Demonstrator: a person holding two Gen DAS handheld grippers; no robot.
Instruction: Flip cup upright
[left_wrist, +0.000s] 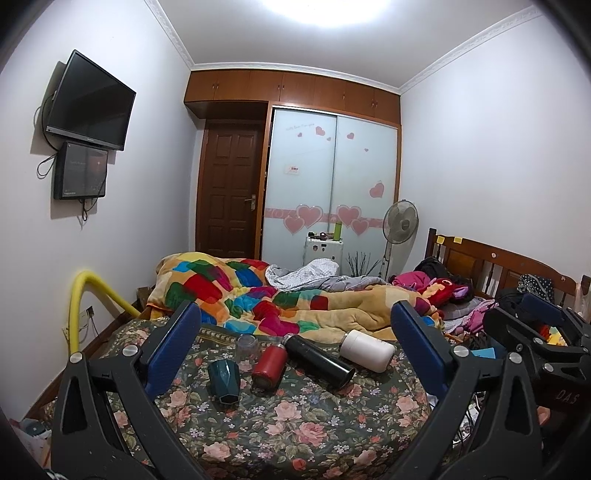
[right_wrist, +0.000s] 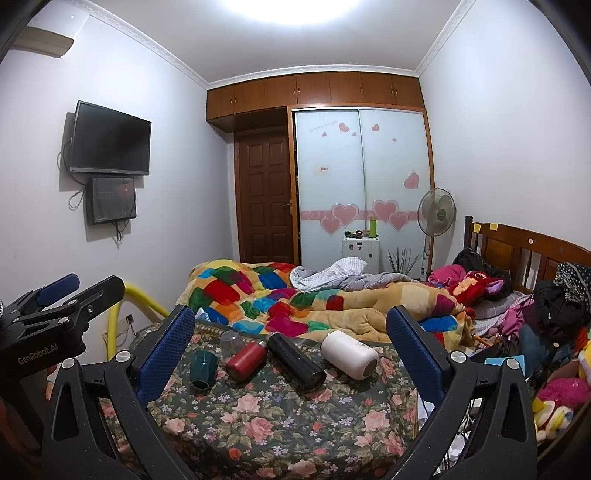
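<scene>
A dark teal faceted cup (left_wrist: 224, 381) stands upside down on the floral bedspread (left_wrist: 295, 424); it also shows in the right wrist view (right_wrist: 201, 370). Behind it a clear glass (left_wrist: 247, 347) (right_wrist: 231, 342) also stands mouth down. A red flask (left_wrist: 269, 364) (right_wrist: 246, 360), a black flask (left_wrist: 318, 360) (right_wrist: 295, 360) and a white flask (left_wrist: 367, 349) (right_wrist: 349, 354) lie on their sides. My left gripper (left_wrist: 295, 354) is open and empty, held back from the row. My right gripper (right_wrist: 290, 350) is open and empty too, beside the left one (right_wrist: 55, 314).
A colourful patchwork quilt (left_wrist: 258, 295) is bunched behind the flasks. Clothes and plush toys (right_wrist: 535, 332) pile at the right by the wooden headboard (right_wrist: 524, 254). A yellow rail (left_wrist: 85, 306) stands at the bed's left edge. A fan (left_wrist: 400, 223) and wardrobe stand at the back.
</scene>
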